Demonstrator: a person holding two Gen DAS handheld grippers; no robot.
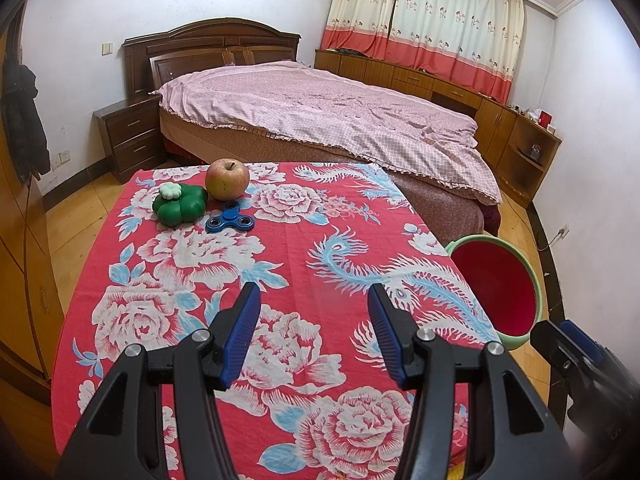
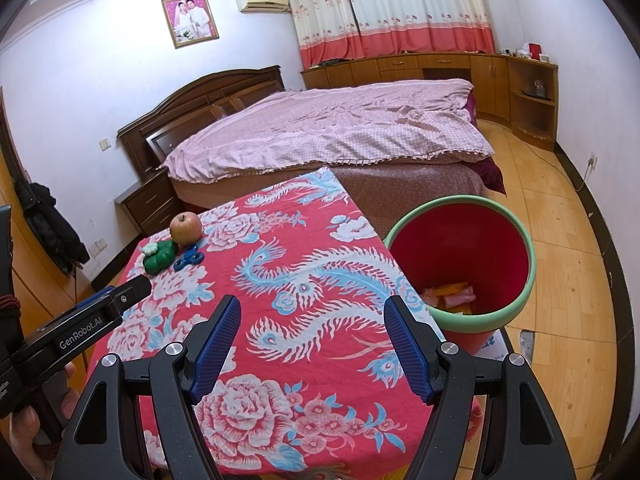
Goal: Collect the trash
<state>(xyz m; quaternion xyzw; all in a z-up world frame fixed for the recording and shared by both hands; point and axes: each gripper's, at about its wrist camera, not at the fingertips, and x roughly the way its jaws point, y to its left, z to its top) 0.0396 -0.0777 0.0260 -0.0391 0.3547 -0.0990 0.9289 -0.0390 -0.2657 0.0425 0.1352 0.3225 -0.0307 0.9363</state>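
Red bin (image 2: 460, 256) with green rim holds pink, orange scraps, perhaps paper.

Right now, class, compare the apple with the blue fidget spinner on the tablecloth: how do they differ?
The apple is round, tall and red-yellow with a stem; the fidget spinner is flat, three-lobed and blue. The apple sits farther back, the fidget spinner nearer the grippers. The apple is fruit; the spinner looks like plastic with ring bearings. Both rest on the tablecloth beside the green flower-shaped toy.

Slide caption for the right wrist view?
Open right gripper over floral tablecloth; red bin beside table already holds scraps.
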